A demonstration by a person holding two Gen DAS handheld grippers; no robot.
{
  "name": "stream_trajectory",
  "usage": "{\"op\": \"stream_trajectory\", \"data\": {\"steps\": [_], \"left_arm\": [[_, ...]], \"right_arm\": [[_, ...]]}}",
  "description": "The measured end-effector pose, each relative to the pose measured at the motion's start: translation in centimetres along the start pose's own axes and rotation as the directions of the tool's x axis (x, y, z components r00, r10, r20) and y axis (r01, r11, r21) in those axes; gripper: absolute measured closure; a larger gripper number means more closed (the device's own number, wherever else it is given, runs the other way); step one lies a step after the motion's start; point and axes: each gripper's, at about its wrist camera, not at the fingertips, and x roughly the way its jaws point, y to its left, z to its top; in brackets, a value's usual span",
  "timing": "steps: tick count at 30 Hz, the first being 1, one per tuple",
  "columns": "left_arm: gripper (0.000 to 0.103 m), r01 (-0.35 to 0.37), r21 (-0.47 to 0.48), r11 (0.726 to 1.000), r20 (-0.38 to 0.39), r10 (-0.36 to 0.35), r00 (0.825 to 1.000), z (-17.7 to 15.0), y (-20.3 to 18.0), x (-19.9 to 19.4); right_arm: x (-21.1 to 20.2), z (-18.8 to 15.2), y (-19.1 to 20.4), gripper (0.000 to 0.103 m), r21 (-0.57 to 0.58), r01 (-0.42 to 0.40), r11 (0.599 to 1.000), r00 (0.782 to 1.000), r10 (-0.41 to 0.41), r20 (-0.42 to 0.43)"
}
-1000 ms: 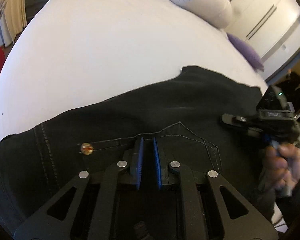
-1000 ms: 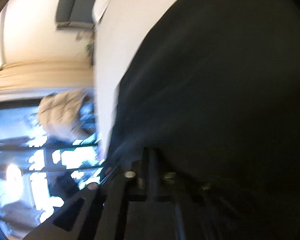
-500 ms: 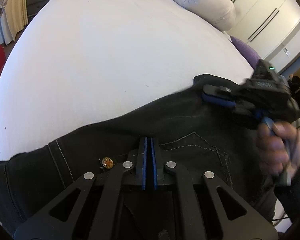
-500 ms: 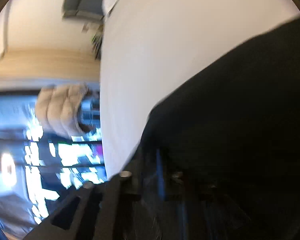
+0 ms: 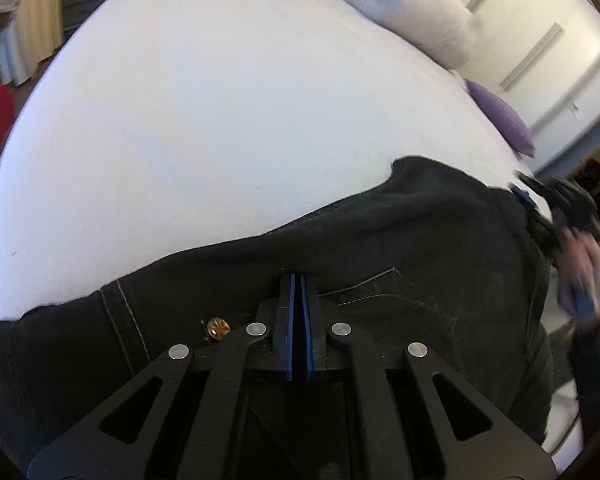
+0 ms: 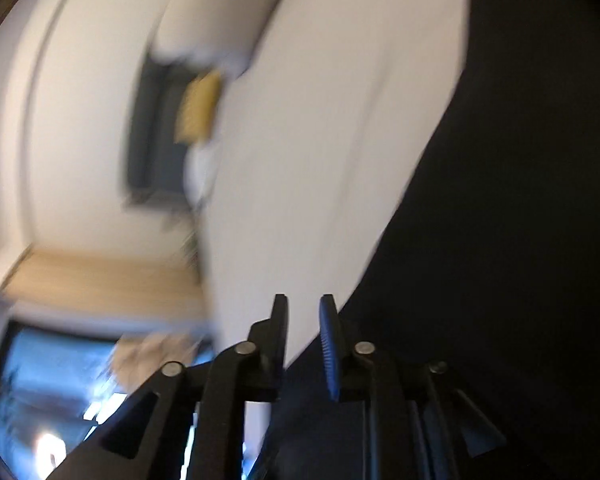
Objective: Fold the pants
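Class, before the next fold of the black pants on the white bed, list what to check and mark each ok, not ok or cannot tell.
1. Left gripper shut on the black pants near the pocket seam: ok.
2. Right gripper clear of cloth: ok, its fingers are opening with nothing between them.
3. Pants lying flat on the white bed: not ok, the far edge is bunched.
4. Bare bed beyond the pants for folding: ok.
5. Pant legs aligned: cannot tell, out of view.

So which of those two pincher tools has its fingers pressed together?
The left gripper, pinched shut on the black pants near the pocket. The right gripper shows a gap, its jaws opening with nothing between them.
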Motion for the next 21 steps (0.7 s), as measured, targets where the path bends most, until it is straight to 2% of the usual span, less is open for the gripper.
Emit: {"op": "stream_trajectory", "data": {"steps": [1, 2, 4, 5, 6, 7, 9, 11, 13, 15, 17, 21], "left_arm": [[0.097, -0.014, -0.016, 1.000, 0.007, 0.014, 1.000, 0.1, -0.8, -0.6], [0.097, 0.008, -0.011, 1.000, 0.026, -0.008, 1.000, 0.1, -1.9, -1.3], [0.097, 0.072, 0.036, 0.997, 0.049, -0.073, 0.996, 0.1, -5.6, -2.4], [0.097, 0.085, 0.074, 0.994, 0.041, -0.089, 0.995, 0.0, -7.4, -2.3], [0.097, 0.088, 0.127, 0.988, 0.026, -0.092, 0.995, -0.2, -9.3, -1.9], [0.097, 0.083, 0.173, 0.981, 0.006, -0.086, 0.996, -0.5, -11.0, -1.1], [0.097, 0.090, 0.184, 0.979, -0.047, -0.083, 0.995, -1.1, -12.3, 1.2], [0.097, 0.093, 0.128, 0.987, -0.107, -0.079, 0.991, -1.9, -11.8, 4.0], [0.097, 0.101, 0.115, 0.988, -0.088, -0.092, 0.992, -2.8, -11.2, 5.0], [0.097, 0.122, 0.097, 0.988, -0.088, -0.114, 0.990, -2.9, -10.8, 5.1], [0.097, 0.136, 0.092, 0.986, -0.093, -0.127, 0.987, -3.2, -10.5, 5.3], [0.097, 0.132, 0.097, 0.986, -0.082, -0.124, 0.989, -3.6, -10.8, 6.4]], "right_arm": [[0.6, -2.4, 0.5, 0.067, -0.018, -0.046, 0.999, 0.996, 0.044, -0.080], [1.1, -4.5, 0.6, 0.064, -0.047, -0.053, 0.997, 0.987, 0.046, -0.153], [1.6, -7.1, -0.3, 0.064, -0.099, -0.027, 0.995, 0.968, 0.001, -0.252], [1.9, -7.7, -1.3, 0.079, -0.096, -0.005, 0.995, 0.964, -0.020, -0.263], [1.8, -7.5, -2.7, 0.103, -0.072, 0.004, 0.997, 0.967, -0.023, -0.256], [1.3, -6.8, -4.4, 0.103, -0.015, 0.009, 1.000, 0.970, -0.012, -0.245], [-1.0, -4.9, -5.4, 0.103, 0.020, -0.018, 1.000, 0.985, 0.022, -0.171], [-3.0, -2.3, -5.2, 0.103, -0.025, 0.033, 0.999, 0.998, -0.034, -0.056], [-6.3, 0.5, -7.4, 0.103, 0.053, 0.003, 0.999, 0.999, -0.005, 0.050], [-9.7, 3.5, -9.4, 0.103, 0.095, 0.002, 0.995, 0.991, -0.015, 0.136], [-13.3, 6.3, -11.0, 0.103, 0.088, 0.036, 0.995, 0.973, -0.055, 0.224], [-17.2, 10.4, -12.7, 0.103, 0.110, 0.086, 0.990, 0.938, -0.118, 0.326]]}}
